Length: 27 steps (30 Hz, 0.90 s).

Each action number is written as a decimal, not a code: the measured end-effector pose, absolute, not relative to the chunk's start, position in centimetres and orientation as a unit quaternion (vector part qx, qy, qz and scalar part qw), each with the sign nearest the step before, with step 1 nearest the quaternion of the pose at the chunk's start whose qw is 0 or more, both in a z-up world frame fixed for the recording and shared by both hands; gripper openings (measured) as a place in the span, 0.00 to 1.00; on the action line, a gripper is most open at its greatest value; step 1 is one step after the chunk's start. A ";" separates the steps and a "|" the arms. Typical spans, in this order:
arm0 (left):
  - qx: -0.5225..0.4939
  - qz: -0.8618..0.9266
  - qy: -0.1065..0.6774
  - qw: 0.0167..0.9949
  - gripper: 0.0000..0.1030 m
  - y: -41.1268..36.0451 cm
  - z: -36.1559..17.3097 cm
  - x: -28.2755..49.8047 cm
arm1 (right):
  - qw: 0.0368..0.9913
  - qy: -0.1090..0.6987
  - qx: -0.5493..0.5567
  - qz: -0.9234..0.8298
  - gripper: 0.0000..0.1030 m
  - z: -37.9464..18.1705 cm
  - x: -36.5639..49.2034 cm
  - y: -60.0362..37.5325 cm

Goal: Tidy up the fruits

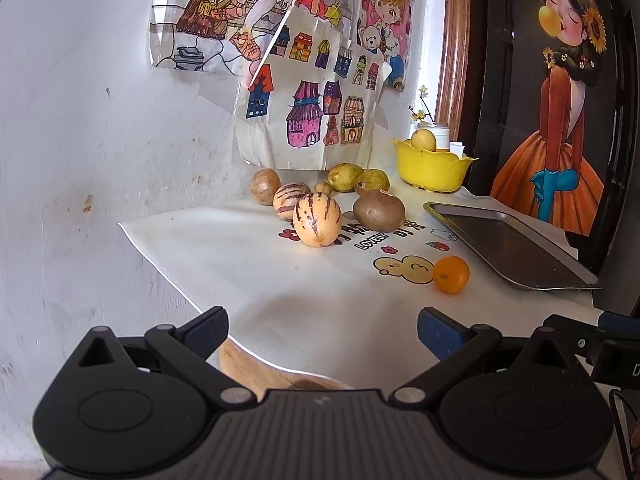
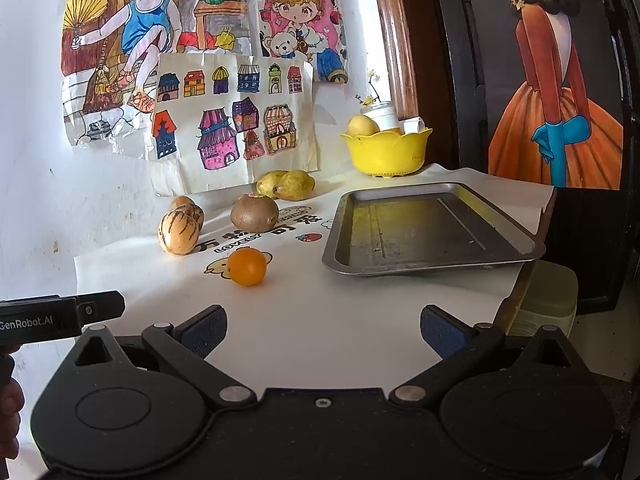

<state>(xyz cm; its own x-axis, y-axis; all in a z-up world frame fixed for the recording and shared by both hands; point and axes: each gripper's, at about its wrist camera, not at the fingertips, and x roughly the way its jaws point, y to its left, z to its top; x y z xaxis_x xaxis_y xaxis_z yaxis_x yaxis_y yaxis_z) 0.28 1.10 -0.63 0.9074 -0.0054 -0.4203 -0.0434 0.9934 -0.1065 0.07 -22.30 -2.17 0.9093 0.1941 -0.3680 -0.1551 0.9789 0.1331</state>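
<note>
Orange and round, a small citrus fruit [image 2: 247, 267] lies alone on the white printed cloth [image 2: 320, 320], left of centre in the right wrist view and lower right of centre in the left wrist view [image 1: 451, 274]. Beside it to the right, apart from it, a grey metal tray [image 2: 432, 228] sits with nothing visible in it. Up and left of the orange, a cream fruit with purple stripes [image 2: 178, 234] stands in front of a second striped one [image 1: 291, 200], and a brown kiwi-like fruit [image 2: 254, 212] lies just right of them. Behind the kiwi, against the wall, two yellow-green fruits [image 2: 286, 185] touch each other. In the left wrist view a round tan fruit [image 1: 265, 186] and a smaller tan one [image 1: 322, 188] also show at the back of the cluster. A yellow bowl [image 2: 386, 152] in the upper right of centre holds a pale yellow fruit [image 2: 362, 125], with a white jar [image 2: 380, 114] behind it. Children's drawings [image 2: 232, 132] cover the white wall [image 1: 80, 120].

The left gripper [image 1: 322, 332] fills the bottom of its frame, jaws spread wide and holding nothing, over the cloth's near edge. The right gripper [image 2: 323, 330] is likewise wide apart and holding nothing, low in its frame above bare cloth.
</note>
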 end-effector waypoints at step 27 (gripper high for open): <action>-0.080 0.011 0.257 0.963 1.00 4.3 1.9 6.7 | 0.939 0.236 -0.084 0.234 1.00 2.2 5.2 -18.3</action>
